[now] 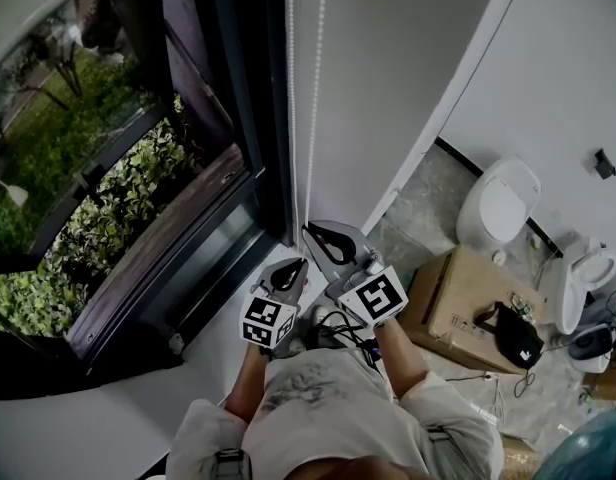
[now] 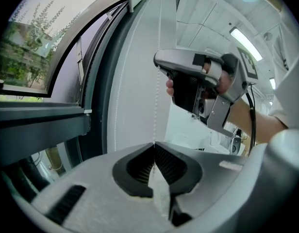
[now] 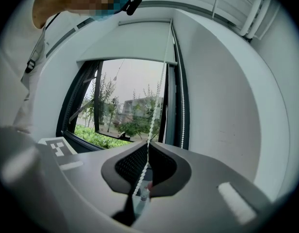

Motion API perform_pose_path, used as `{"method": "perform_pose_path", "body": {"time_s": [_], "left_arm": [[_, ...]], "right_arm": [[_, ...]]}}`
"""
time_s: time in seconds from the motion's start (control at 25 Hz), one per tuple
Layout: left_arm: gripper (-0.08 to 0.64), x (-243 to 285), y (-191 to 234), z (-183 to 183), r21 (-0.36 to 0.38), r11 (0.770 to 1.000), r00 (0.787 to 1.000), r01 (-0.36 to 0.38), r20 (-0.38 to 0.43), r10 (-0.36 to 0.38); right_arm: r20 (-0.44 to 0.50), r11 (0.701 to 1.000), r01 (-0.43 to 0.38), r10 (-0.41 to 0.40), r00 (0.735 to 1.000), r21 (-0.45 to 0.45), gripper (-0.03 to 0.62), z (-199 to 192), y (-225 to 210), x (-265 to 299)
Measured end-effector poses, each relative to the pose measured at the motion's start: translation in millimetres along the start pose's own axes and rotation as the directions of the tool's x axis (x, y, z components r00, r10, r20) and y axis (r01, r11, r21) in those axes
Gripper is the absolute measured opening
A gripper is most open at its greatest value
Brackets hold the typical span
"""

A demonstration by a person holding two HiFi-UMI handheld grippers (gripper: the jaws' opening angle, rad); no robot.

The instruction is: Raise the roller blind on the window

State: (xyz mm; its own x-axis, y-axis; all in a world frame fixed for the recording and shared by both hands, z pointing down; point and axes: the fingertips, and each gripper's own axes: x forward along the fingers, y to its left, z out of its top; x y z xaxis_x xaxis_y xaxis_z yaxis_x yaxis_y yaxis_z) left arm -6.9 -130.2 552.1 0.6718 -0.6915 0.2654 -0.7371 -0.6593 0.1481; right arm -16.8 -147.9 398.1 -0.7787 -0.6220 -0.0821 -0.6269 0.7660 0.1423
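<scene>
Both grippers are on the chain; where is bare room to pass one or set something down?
Bare: the white ledge between the dark window frame and the left gripper, and the floor strip between the wall and the toilet. Crowded: the cardboard box carrying a black bag, with a second toilet beside it.

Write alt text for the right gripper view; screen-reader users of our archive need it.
The right gripper has its fingers shut on the bead chain, which runs up to the top of a mostly raised white roller blind. Behind it, the window shows trees and buildings.
</scene>
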Motion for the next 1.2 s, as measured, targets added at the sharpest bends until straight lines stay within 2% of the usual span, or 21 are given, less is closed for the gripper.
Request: {"method": "perform_pose_path", "body": {"time_s": [0.08, 0.2, 0.28, 0.6, 0.76, 0.92, 1.04, 1.2], "left_arm": [[0.017, -2, -1, 3, 0.014, 1.000, 1.000, -0.007, 0.003, 0.007], [0.041, -7, -1, 12, 0.026, 1.000, 1.000, -0.007, 0.017, 0.007], [0.052, -13, 0, 23, 0.025, 1.000, 0.999, -0.010, 0.039, 0.009], [0.061, -36, 5, 98, 0.033, 0.999, 0.985, -0.033, 0.168, 0.026], [0.063, -45, -1, 152, 0.084, 0.996, 0.966, -0.028, 0.260, 0.006], [0.063, -51, -13, 201, 0.145, 0.989, 0.935, -0.014, 0.352, -0.039], [0.064, -51, -19, 226, 0.176, 0.984, 0.918, -0.004, 0.391, -0.066], [0.064, -47, -25, 247, 0.170, 0.985, 0.898, 0.019, 0.431, -0.092]], "right_arm": [[0.006, 1.000, -0.005, 0.005, 1.000, -0.022, 0.012, -3, 2, 0], [-0.029, 0.999, 0.004, -0.003, 1.000, 0.034, 0.012, -13, 3, -6], [-0.034, 0.999, 0.009, -0.008, 0.999, 0.037, 0.012, -15, 1, -7], [-0.033, 0.999, 0.023, -0.023, 0.999, 0.026, 0.012, -15, -6, -12], [0.021, 1.000, 0.019, -0.019, 1.000, -0.012, 0.012, -7, -7, -9], [0.029, 1.000, 0.017, -0.016, 0.999, -0.022, 0.012, -5, -6, -7], [0.029, 1.000, 0.015, -0.014, 0.999, -0.026, 0.012, -5, -6, -6], [0.030, 1.000, 0.017, -0.017, 0.999, -0.024, 0.012, -6, -6, -5]]}}
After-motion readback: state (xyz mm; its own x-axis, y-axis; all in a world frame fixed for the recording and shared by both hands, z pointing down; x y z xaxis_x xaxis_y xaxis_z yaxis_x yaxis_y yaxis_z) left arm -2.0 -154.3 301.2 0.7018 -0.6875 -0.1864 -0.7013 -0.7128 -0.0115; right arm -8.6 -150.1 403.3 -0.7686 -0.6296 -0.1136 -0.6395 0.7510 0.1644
